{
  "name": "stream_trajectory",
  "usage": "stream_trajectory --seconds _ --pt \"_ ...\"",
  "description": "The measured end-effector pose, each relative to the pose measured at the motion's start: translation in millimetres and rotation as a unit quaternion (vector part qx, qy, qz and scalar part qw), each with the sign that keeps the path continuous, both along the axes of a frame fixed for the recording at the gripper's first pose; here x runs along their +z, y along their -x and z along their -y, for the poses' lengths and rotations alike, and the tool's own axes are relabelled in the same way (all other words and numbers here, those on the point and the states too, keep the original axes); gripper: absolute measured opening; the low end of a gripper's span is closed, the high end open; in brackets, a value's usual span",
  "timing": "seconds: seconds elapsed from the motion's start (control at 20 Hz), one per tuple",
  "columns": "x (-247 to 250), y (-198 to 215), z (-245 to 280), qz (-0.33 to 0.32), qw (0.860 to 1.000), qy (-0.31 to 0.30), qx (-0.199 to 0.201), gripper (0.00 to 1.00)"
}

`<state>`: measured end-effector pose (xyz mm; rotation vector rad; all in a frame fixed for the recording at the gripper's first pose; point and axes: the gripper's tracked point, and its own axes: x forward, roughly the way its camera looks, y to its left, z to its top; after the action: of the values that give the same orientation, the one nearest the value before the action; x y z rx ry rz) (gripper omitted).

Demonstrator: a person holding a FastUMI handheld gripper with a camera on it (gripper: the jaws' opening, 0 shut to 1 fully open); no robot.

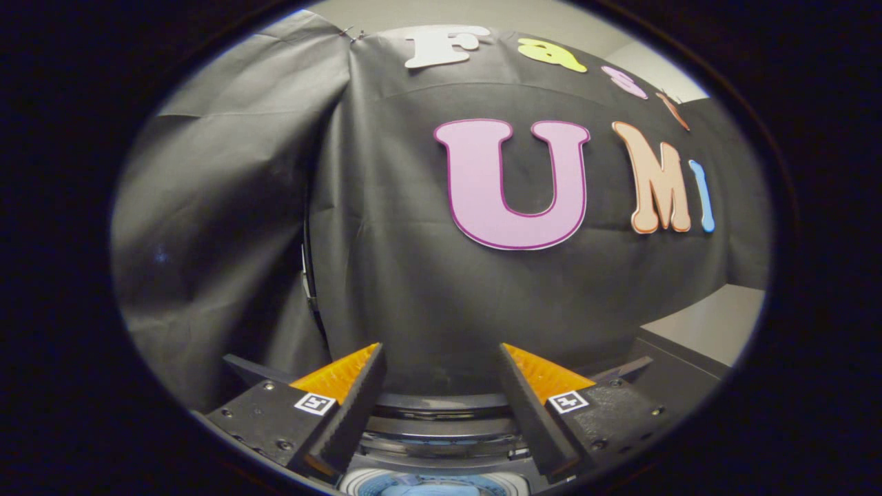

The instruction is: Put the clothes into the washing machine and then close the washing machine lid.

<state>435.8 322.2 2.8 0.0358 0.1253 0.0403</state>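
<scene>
My gripper stands open, with only air and the black booth cloth between its two fingers. Below and between the fingers lies the top of the washing machine, a dark curved rim with stepped edges. Right under the fingers a sliver of the round opening shows, pale with something bluish inside; what it is I cannot tell. Whether the lid is up or down cannot be told from here.
The black cloth wall hangs close behind the machine, with a seam between two panels at the left. A dark surface and a light wall lie to the right beyond the fingers.
</scene>
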Motion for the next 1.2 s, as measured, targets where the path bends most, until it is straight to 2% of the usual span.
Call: stream_trajectory --seconds 1.2 --pt "-2.4 43.2 1.6 0.017 1.000 -0.001 0.025 0.96"
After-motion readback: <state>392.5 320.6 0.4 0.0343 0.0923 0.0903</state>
